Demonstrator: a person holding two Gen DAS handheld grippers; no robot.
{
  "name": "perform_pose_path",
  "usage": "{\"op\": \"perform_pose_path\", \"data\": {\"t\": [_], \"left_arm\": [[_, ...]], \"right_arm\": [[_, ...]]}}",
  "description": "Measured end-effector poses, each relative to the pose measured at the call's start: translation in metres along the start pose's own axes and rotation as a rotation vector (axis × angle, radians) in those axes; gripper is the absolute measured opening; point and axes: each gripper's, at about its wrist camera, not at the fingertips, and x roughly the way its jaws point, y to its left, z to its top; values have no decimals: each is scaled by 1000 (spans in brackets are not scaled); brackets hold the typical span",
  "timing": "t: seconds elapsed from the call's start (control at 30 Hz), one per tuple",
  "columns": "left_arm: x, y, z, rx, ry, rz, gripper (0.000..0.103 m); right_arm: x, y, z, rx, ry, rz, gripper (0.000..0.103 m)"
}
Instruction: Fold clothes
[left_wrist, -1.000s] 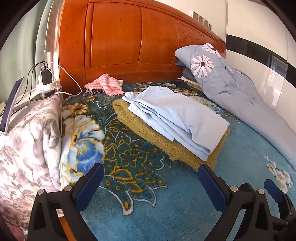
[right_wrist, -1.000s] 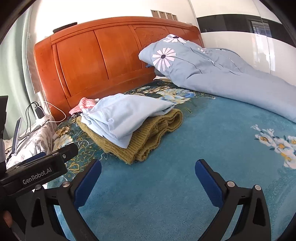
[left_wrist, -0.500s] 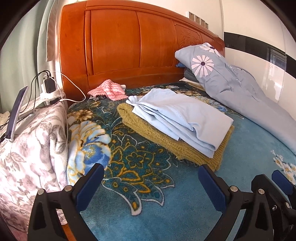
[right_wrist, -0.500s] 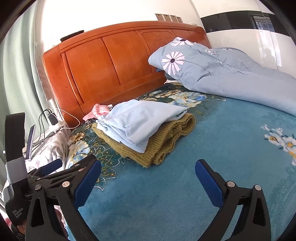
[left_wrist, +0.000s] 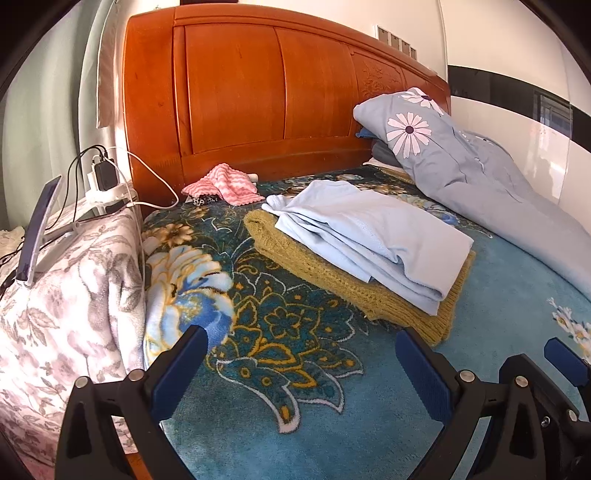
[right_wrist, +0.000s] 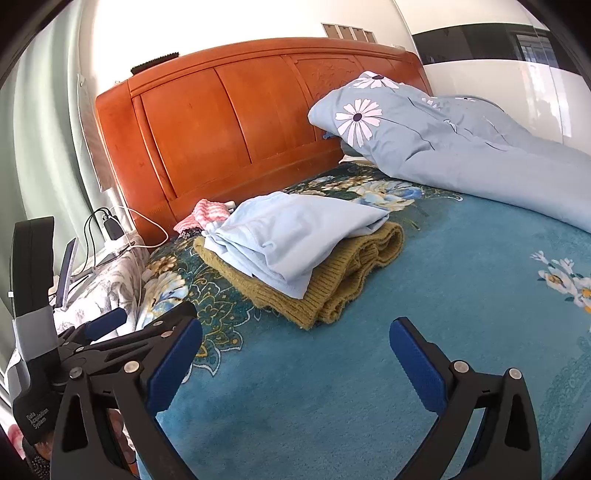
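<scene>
From the left wrist view, the left gripper (left_wrist: 299, 365) hangs over the teal floral plush bed blanket (left_wrist: 280, 332), its blue-padded fingers (left_wrist: 181, 365) spread wide and holding nothing. At one o'clock a folded pale-blue cotton garment (left_wrist: 373, 236) lies atop a folded mustard knitted sweater (left_wrist: 332, 277). From the right wrist view, the right gripper (right_wrist: 295, 365) is likewise spread wide and empty, the same stack (right_wrist: 295, 240) at twelve o'clock before the orange wooden headboard (right_wrist: 229, 122).
</scene>
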Motion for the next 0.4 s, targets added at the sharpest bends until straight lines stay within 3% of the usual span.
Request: {"op": "perform_pose_path", "data": {"t": [0.4], "left_arm": [[2, 2, -2, -7, 4, 2, 103]], "right_arm": [[2, 0, -1, 3, 7, 1, 102]]}}
